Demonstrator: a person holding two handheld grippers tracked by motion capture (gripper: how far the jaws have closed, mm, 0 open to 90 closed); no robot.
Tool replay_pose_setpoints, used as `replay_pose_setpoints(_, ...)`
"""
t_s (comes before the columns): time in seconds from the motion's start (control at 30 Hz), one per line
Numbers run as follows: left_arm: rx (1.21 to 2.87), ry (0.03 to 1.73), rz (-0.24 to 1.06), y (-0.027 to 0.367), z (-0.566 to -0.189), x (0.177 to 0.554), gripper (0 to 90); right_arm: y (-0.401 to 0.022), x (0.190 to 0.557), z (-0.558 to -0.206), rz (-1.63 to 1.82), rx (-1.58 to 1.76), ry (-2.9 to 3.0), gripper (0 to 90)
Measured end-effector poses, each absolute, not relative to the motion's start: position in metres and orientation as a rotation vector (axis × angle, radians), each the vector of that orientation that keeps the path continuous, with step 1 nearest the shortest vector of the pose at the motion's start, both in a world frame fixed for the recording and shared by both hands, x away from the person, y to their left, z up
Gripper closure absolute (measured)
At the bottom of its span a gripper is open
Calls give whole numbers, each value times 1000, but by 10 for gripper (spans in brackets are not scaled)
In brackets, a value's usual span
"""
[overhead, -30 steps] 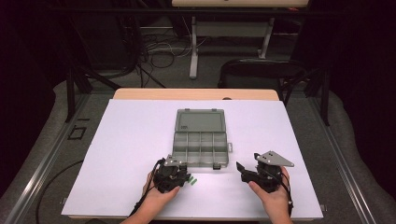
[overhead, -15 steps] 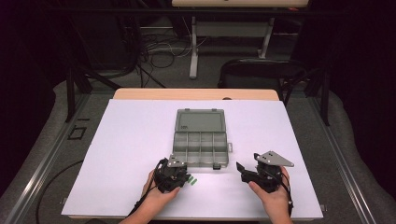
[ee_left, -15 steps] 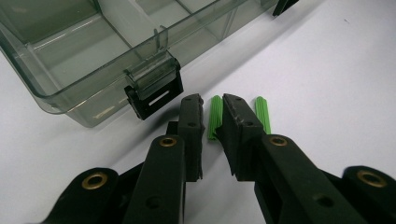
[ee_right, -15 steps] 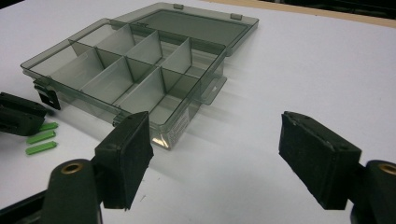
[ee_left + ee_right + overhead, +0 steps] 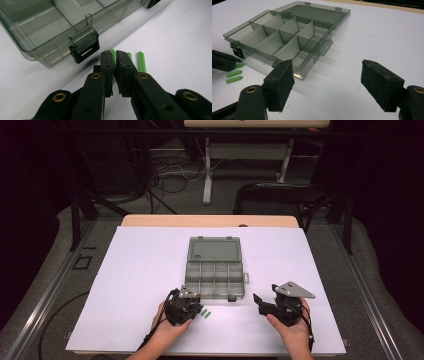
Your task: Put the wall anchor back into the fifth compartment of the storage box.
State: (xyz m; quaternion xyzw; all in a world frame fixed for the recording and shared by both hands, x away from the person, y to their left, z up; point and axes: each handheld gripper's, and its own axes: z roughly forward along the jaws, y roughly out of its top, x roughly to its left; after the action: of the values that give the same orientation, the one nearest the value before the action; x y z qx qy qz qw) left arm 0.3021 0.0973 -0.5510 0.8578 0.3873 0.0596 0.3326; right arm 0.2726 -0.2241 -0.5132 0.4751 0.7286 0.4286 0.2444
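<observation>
Left gripper point(image 5: 114, 58) low, apparently pinching green peg point(image 5: 113, 55)

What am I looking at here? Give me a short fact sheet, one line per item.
Surface: white table
Box: clear grey plastic organizer box, lid open and flat, compartments look empty
Small parts: three green plastic pegs lying on the table beside the box's near edge
Left gripper: its jaws have just been closing and are nearly shut, with one green peg between the tips
Right gripper: jaws wide open, nothing between them, held above the table to the right of the box
Hands: one hand holds each gripper
</observation>
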Motion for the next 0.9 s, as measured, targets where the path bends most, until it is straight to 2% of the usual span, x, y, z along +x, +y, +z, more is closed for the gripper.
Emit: replay_pose_setpoints(0.9,2158,1016,147,113,-532,299,846,-225,272,-512,1178,1309,1983,257)
